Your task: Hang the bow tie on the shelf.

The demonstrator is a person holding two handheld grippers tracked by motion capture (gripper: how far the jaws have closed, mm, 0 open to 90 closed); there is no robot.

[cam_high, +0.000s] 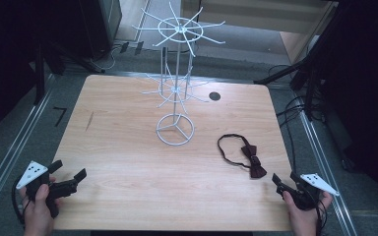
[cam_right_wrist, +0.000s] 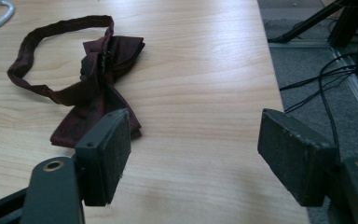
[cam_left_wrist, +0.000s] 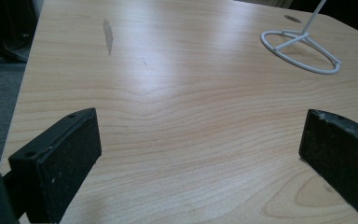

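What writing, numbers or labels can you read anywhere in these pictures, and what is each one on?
"7": a dark mark shaped like that digit on the grey floor left of the table; it may be tape rather than print.
No readable text on the bow tie, the white wire rack, or either gripper, left or right.

one bow tie (cam_high: 252, 160), one wire display stand (cam_high: 176, 129), two tongs (cam_high: 70, 175)

Lab/studio: wood table (cam_high: 128, 162) amid black tripods (cam_high: 295, 73), floor cables (cam_high: 295, 105)
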